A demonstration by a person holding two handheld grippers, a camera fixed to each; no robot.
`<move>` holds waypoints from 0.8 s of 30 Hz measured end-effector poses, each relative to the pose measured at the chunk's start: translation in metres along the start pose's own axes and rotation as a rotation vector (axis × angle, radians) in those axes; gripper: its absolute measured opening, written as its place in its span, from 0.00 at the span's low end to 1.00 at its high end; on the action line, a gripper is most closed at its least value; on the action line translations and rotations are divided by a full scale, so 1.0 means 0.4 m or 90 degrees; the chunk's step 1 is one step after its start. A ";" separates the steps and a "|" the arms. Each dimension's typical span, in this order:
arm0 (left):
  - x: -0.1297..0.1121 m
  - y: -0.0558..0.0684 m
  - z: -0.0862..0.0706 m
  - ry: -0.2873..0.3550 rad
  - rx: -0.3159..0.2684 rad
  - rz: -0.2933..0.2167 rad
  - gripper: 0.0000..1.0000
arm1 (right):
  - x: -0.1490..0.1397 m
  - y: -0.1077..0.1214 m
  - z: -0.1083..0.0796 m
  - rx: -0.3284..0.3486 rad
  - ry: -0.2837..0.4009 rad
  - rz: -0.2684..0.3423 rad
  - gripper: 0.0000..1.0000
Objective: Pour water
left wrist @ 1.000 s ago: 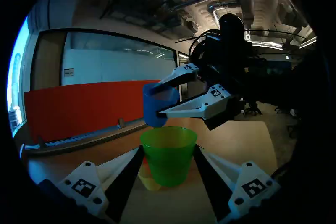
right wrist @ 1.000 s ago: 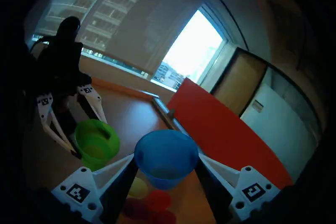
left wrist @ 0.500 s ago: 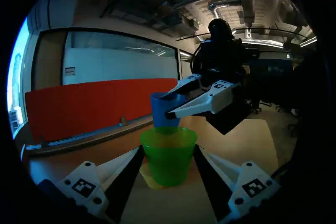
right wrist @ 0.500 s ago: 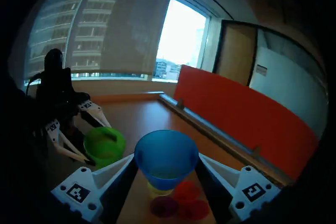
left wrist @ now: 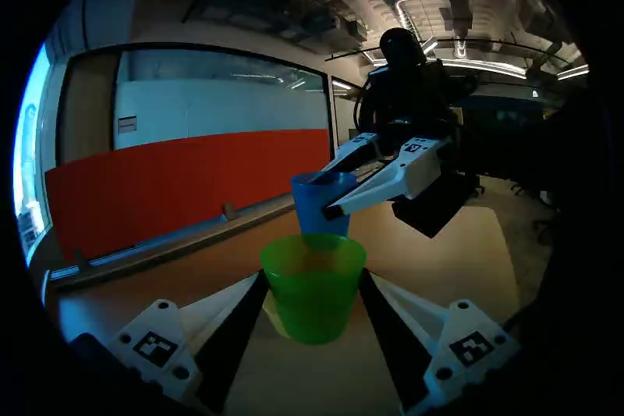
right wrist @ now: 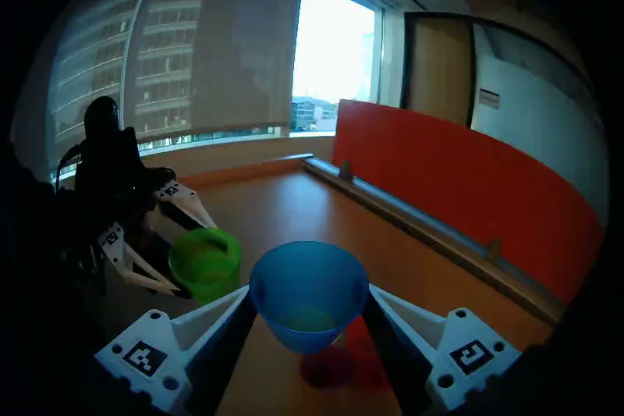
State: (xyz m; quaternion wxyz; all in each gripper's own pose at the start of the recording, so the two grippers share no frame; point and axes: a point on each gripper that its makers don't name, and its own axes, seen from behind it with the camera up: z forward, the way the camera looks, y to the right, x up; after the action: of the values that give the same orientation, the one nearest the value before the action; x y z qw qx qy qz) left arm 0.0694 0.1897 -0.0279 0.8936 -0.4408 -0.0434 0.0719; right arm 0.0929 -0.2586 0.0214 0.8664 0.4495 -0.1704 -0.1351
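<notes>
My left jaws grip the upright green cup (left wrist: 313, 287) and my right jaws grip the upright blue cup (right wrist: 309, 291) just beyond it, both over the wooden bench (right wrist: 312, 205).

Wooden table (right wrist: 300, 205); blurred red round items (right wrist: 331, 367) lying on it.

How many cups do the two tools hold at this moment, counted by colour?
green cup: 1
blue cup: 1
Total: 2
</notes>
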 end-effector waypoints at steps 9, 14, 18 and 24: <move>-0.035 -0.005 0.003 -0.037 -0.006 0.005 0.84 | -0.050 -0.018 0.005 0.018 -0.025 -0.012 0.91; -0.065 -0.005 0.007 -0.065 -0.011 0.008 0.84 | -0.069 -0.024 0.009 0.024 -0.038 -0.023 0.91; -0.088 -0.002 0.009 -0.086 -0.016 0.012 0.84 | -0.084 -0.033 0.012 0.032 -0.047 -0.025 0.91; -0.115 -0.003 0.010 -0.114 -0.019 0.015 0.84 | -0.110 -0.041 0.017 0.041 -0.060 -0.033 0.91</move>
State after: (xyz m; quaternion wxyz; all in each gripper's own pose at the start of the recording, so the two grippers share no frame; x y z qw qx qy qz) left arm 0.0234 0.1846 -0.0252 0.8785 -0.4467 -0.1190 0.1205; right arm 0.0489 -0.2557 0.0039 0.8388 0.4742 -0.2037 -0.1732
